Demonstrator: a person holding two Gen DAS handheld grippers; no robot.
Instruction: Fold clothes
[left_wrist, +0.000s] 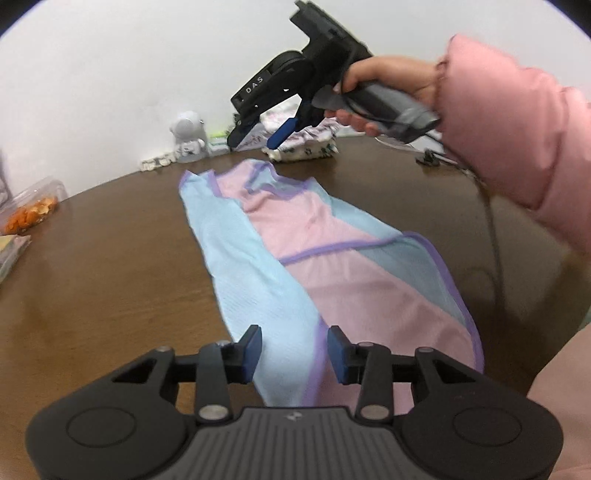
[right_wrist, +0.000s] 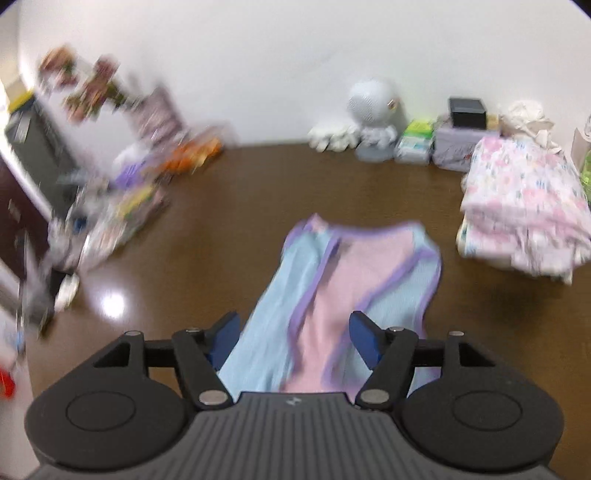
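A light blue and pink garment with purple trim (left_wrist: 295, 251) lies in a long folded strip on the brown table (left_wrist: 110, 258). My left gripper (left_wrist: 294, 350) is open, just above the garment's near end, holding nothing. My right gripper (left_wrist: 255, 138) shows in the left wrist view, held in a hand with a pink sleeve, raised above the garment's far end, open and empty. In the right wrist view the right gripper (right_wrist: 293, 338) is open above the garment (right_wrist: 332, 295); the picture is blurred.
A pile of folded floral clothes (right_wrist: 524, 206) sits at the far right of the table (right_wrist: 258, 192). A white astronaut figure (left_wrist: 190, 136), boxes and tissue packs line the wall. Snack bags with orange contents (left_wrist: 33, 214) lie at left. A cable (left_wrist: 491, 221) runs at right.
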